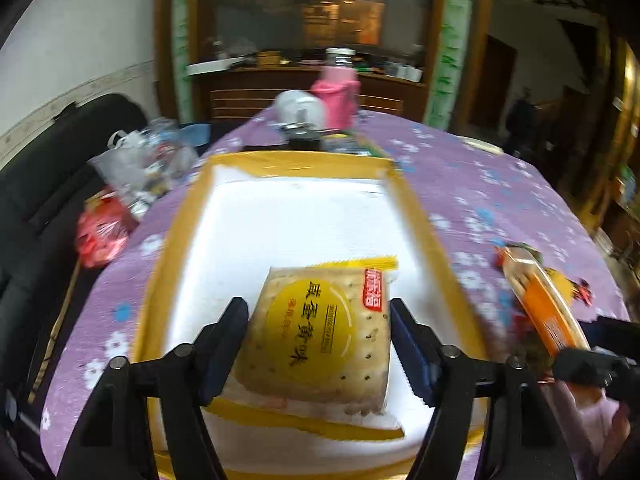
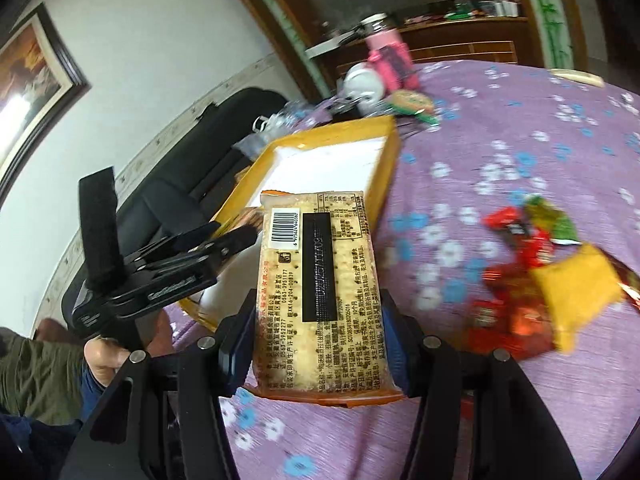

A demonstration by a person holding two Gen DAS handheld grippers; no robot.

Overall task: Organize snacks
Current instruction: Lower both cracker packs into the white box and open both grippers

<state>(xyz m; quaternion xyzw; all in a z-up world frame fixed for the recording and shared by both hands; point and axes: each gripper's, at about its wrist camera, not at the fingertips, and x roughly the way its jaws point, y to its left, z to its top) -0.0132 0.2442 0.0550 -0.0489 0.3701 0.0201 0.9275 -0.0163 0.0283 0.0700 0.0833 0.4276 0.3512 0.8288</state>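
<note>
On the left, the left gripper (image 1: pixel 320 344) has its fingers clamped on a yellow cracker pack (image 1: pixel 320 332), held over the near end of the white-lined box (image 1: pixel 416 200). Placing is in hand; next its fingers should part. To the right, the right gripper (image 2: pixel 316 340) clamps an orange cracker pack (image 2: pixel 320 292) above the counter (image 2: pixel 500 128), beside the box; loose snacks (image 2: pixel 536 276) wait far right.
</note>
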